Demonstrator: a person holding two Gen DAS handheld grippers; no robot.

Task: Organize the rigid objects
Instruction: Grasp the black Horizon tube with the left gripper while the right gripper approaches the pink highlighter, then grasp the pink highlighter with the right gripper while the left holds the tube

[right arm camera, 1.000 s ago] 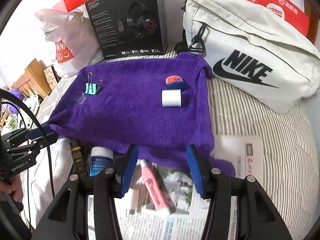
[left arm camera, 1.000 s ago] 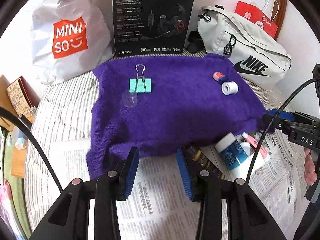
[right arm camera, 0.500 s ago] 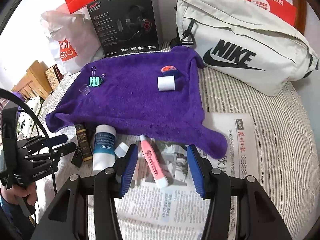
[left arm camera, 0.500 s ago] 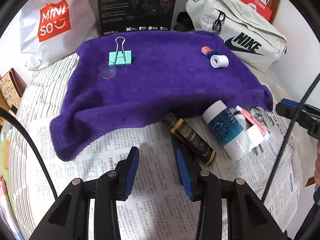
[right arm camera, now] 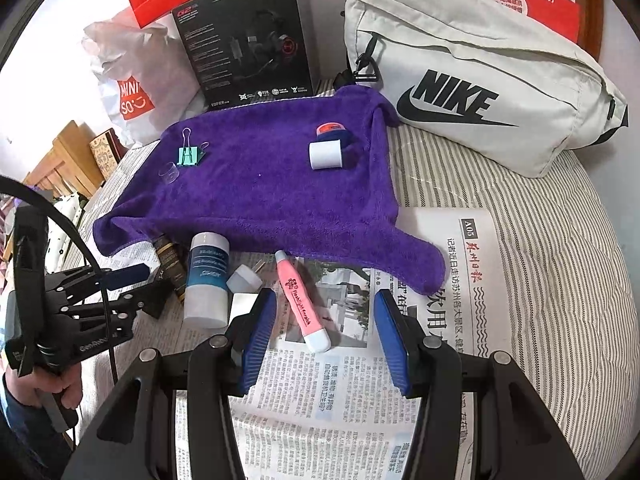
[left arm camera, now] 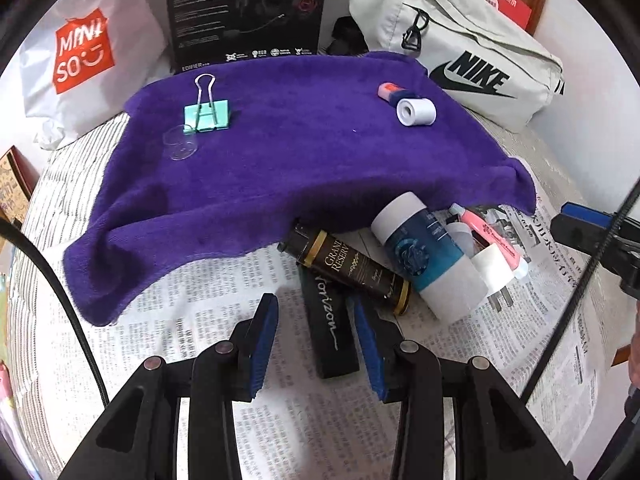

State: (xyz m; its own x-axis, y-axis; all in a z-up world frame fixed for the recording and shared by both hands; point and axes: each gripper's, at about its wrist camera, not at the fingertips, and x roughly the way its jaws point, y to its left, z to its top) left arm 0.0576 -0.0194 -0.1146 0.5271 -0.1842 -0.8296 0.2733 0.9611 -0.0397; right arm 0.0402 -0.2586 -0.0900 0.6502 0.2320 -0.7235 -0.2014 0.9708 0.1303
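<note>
Two grippers have drawn back from the purple towel toward the clutter on the newspaper. The left gripper, jaws apart and empty, now straddles the black bar; the right gripper, also unclenched, frames the pink tube, so pickups look imminent.

On the newspaper by the purple towel's near edge lie a black case, brown tube, blue-white bottle and pink pen.
</note>
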